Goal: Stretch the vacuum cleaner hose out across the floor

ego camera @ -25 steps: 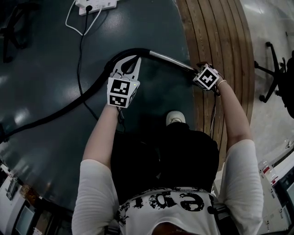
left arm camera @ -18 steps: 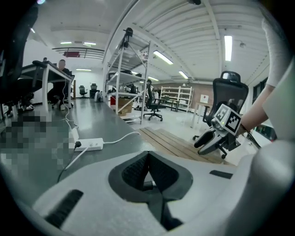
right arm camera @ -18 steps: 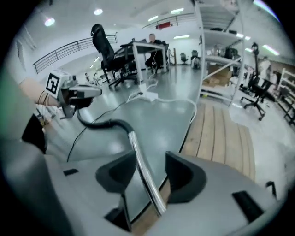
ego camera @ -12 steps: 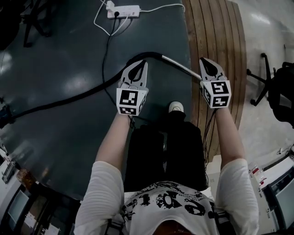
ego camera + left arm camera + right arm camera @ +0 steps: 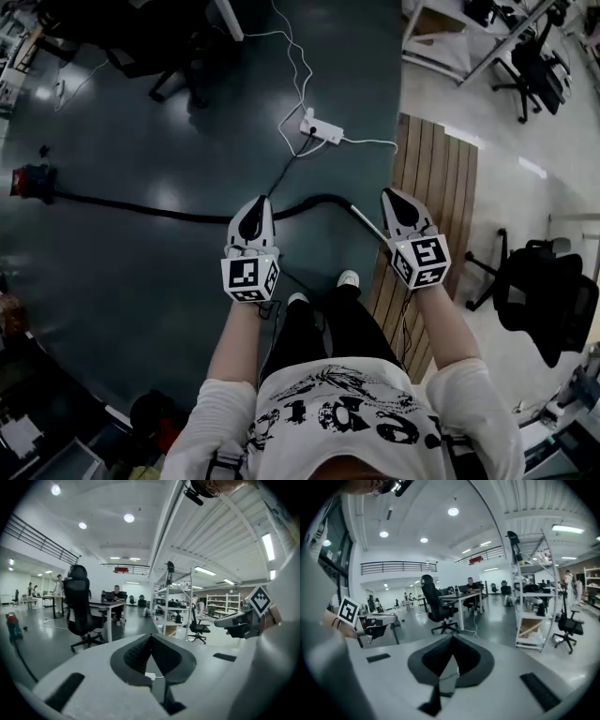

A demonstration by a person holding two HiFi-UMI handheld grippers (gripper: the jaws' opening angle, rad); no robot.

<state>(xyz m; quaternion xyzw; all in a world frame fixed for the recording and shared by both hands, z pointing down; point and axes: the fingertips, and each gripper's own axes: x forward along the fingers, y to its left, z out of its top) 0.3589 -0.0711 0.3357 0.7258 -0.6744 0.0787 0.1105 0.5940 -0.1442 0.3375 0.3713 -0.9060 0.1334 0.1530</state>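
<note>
Dark, glossy floor [image 5: 141, 309] far below, seen from standing height, with a planked wooden strip [image 5: 436, 187] along its right side and a black office chair [image 5: 539, 300] beyond that. Laid out across the floor from left to middle: black vacuum cleaner hose [image 5: 141, 208], starting at the red vacuum cleaner [image 5: 33, 182] at the far left, passing under the tip of the left tongs [image 5: 255, 211], arching between the two tools and ending in a metal tube [image 5: 361, 218] that slants down beside the right tongs [image 5: 394, 199]. Both tongs raised high, well apart from the hose, pointing forward side by side. Left tongs [image 5: 151, 641] pressed together at the tips, nothing between. Right tongs [image 5: 452, 644] likewise closed and empty. Further ahead on the floor, a white power strip [image 5: 321, 130] with its cables.
</note>
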